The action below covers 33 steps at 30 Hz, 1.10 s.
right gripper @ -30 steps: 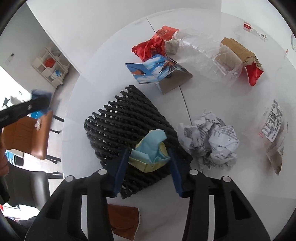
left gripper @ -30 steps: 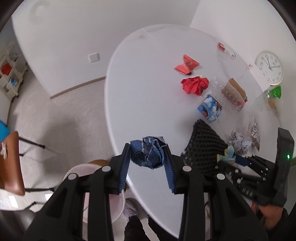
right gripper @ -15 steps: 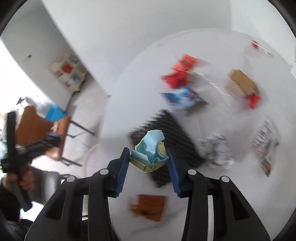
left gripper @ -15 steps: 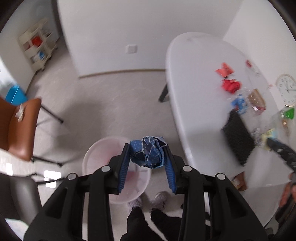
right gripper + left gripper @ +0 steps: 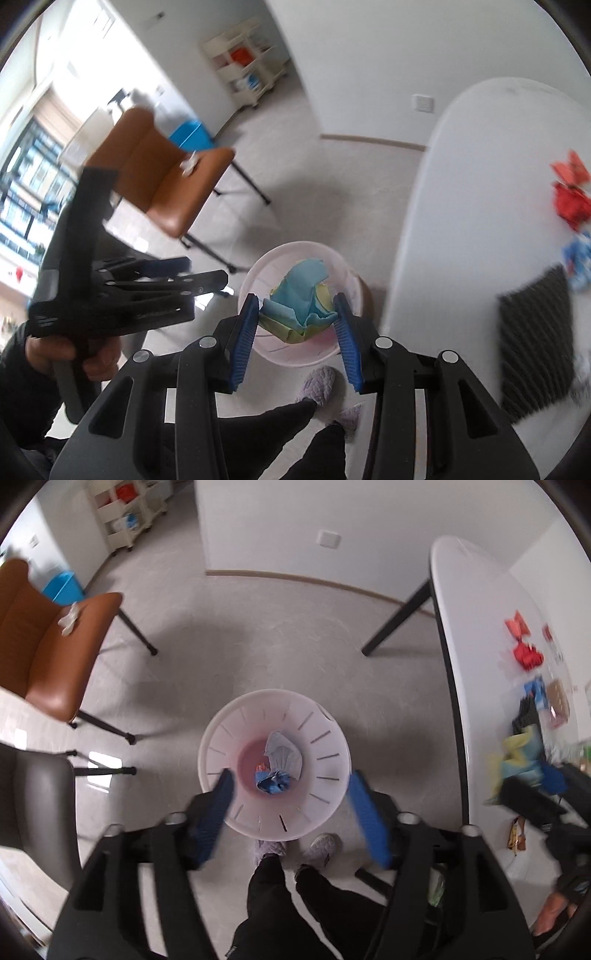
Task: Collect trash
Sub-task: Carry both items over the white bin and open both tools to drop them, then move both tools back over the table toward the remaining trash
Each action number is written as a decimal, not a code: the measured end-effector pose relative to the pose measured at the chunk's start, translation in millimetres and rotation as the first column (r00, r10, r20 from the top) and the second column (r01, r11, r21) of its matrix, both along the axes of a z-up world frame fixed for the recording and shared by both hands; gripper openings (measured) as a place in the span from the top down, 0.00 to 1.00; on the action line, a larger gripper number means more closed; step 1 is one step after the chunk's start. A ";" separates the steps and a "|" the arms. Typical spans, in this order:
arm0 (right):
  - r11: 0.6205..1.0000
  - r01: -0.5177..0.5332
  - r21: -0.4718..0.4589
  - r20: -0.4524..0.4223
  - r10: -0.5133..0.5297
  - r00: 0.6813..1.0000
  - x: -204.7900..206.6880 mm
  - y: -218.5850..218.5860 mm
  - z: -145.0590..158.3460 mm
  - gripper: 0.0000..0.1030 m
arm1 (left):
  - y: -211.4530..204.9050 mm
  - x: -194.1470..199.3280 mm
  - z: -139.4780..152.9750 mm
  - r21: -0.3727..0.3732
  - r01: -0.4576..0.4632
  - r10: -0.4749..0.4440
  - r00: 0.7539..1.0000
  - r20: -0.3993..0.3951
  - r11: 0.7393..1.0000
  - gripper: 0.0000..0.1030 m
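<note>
Crumpled blue paper (image 5: 274, 785) lies at the bottom of the round, slotted, pale plastic bin (image 5: 325, 738), straight below the left gripper (image 5: 291, 808). That gripper points steeply down, its jaws just sprung wide with nothing between them. A second, paler wad sits beside the paper. The right gripper (image 5: 295, 321), tilted down over the bin's rim, pinches one crumpled blue-and-yellow paper ball (image 5: 301, 301) between two ribbed blue pads (image 5: 243, 339).

A home-like room: white table (image 5: 476, 635), brown chair (image 5: 51, 653), storage trolley (image 5: 247, 70).
</note>
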State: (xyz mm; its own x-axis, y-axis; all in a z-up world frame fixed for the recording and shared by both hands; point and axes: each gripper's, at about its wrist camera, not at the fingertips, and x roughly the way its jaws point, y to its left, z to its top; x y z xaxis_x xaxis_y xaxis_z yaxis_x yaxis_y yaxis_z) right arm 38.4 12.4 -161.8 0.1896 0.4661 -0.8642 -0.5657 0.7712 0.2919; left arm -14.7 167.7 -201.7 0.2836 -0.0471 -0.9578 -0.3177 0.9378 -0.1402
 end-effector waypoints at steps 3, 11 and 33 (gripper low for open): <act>0.999 -0.050 -0.013 -0.016 0.050 0.999 0.2 22.0 -7.3 0.58 | 15.8 -18.4 16.8 0.023 -0.066 0.065 0.997 0.035 0.998 0.25; 0.983 -0.167 -0.071 -0.091 0.160 0.983 3.0 80.0 -51.3 0.30 | 43.0 -61.2 63.5 0.089 -0.218 0.211 0.974 0.076 0.972 0.13; 0.997 0.033 -0.071 0.181 -0.020 0.983 -35.3 16.1 103.0 0.02 | 42.9 -104.8 167.4 0.162 -0.296 0.245 0.930 0.274 0.941 0.08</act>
State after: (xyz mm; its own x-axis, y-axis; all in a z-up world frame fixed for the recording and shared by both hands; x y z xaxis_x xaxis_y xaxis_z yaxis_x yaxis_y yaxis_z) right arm 3.1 28.5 -58.8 0.3564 0.3951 -0.8467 -0.5830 0.8022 0.1289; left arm -119.5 210.6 -34.3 0.4864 0.2473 -0.8380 -0.5422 0.8375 -0.0675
